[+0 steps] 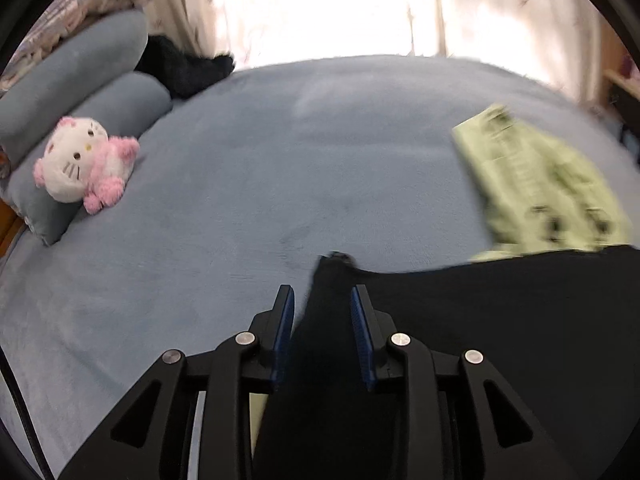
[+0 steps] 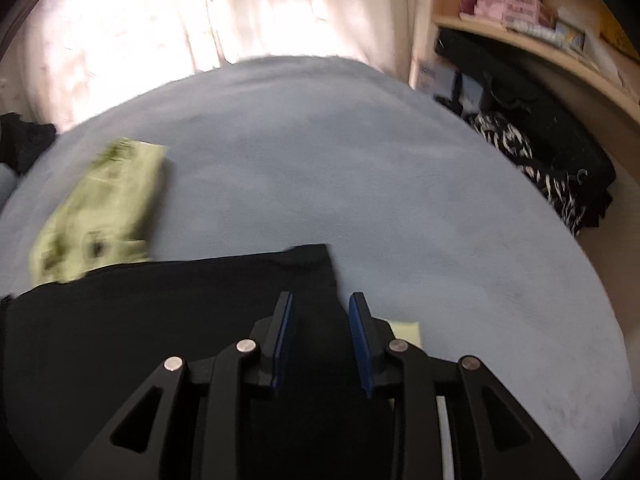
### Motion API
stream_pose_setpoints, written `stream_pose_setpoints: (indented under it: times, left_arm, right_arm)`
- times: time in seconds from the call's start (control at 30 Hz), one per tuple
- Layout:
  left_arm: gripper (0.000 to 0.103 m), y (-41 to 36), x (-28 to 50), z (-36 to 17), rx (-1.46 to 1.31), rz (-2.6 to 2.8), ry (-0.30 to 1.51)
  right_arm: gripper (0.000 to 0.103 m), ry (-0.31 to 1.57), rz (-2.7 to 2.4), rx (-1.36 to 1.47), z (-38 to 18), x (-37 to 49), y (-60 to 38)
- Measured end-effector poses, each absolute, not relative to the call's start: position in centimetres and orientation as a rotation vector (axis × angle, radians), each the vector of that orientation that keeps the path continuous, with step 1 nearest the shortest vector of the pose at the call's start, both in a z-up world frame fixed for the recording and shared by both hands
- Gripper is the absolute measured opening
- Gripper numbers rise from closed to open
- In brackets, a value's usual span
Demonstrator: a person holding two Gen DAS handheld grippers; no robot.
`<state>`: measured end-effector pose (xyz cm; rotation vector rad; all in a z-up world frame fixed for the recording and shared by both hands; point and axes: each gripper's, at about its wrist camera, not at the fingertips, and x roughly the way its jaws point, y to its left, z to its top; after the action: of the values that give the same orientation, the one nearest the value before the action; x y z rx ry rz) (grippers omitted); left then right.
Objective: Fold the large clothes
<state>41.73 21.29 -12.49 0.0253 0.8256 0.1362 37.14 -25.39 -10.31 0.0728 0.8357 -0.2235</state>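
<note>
holding a black garment (no label readable), both grippers' fingers apart.

Black garment, green printed cloth (dark motifs), grey-blue bedspread.

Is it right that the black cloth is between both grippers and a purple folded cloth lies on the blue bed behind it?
Not quite. The folded cloth behind the black cloth is light green, not purple, as the right wrist view shows. The rest holds: the black cloth lies between the fingers of the left gripper and the right gripper, on the blue bed.
</note>
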Motion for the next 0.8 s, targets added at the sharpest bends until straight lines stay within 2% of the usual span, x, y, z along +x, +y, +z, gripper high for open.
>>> stream_pose_setpoints:
  times: [0.07, 0.17, 0.33, 0.47, 0.67, 0.73, 0.8]
  left_arm:
    - [0.034, 19.8, 38.1, -10.4, -0.005, 0.073, 0.793]
    - [0.051, 17.4, 33.4, -8.9, -0.038, 0.015, 0.790]
    - [0.051, 13.1, 26.9, -11.1, -0.121, -0.062, 0.830]
    - [0.051, 13.5, 26.2, -15.4, -0.154, 0.044, 0.949]
    - [0.049, 18.0, 24.8, -16.9, -0.068, 0.161, 0.929]
    - [0.042, 19.5, 24.5, -17.0, -0.110, 0.124, 0.931]
    - [0.037, 20.3, 24.1, -16.9, -0.141, 0.113, 0.928]
  right_arm:
    - [0.028, 0.835, -0.136, 0.073, -9.2, 34.9, -23.1]
    - [0.028, 0.866, 0.053, 0.103, -8.8, 31.0, -18.4]
    - [0.028, 0.902, 0.310, 0.153, -10.6, 25.9, -10.6]
    - [0.028, 0.970, 0.293, 0.054, -14.5, 24.3, -7.5]
    - [0.026, 0.978, 0.015, 0.026, -15.4, 24.1, -16.4]
    - [0.025, 0.977, -0.148, 0.035, -15.5, 23.8, -21.7]
    - [0.006, 0.983, -0.175, 0.108, -15.7, 23.4, -25.4]
